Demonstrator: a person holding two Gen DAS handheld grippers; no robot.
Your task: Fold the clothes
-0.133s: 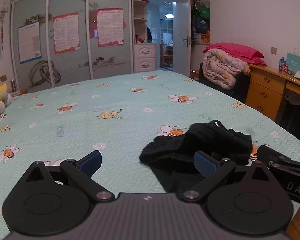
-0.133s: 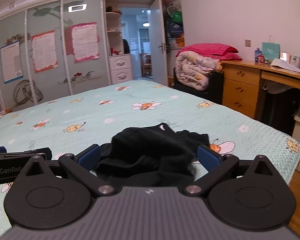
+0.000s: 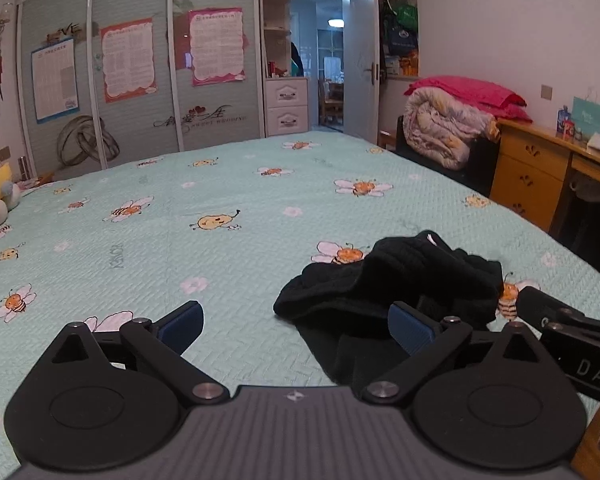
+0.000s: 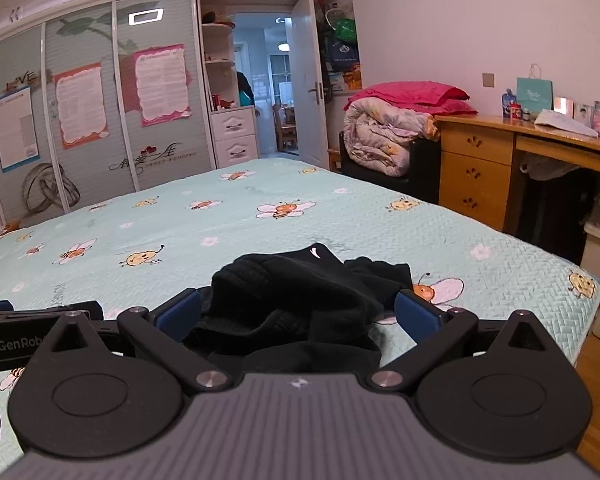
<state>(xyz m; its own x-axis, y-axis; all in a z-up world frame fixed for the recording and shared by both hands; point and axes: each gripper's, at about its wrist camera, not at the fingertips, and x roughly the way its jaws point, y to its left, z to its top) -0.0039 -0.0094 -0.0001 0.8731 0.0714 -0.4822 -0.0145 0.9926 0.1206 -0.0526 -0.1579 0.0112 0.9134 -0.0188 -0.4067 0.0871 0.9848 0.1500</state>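
Left claw (image 3: pixel 296 330): jaws spread wide, nothing between the blue pads but mint-green quilted bedspread w/ bee print (image 3: pixel 172 248). Crumpled black knit garment (image 3: pixel 396 284) lies ahead & to the right of this claw, its near edge just past the right-hand pad; pad doesn't look to be touching it.

Right claw (image 4: pixel 298 314): also wide open, not gripping. Same garment (image 4: pixel 296 296) sits straight ahead, bunched betw. the two fingers & spilling toward the claw body; contact w/ pads can't be told. Small white mark on the garment's far side.

Each claw's tip shows at the edge of the other's view.
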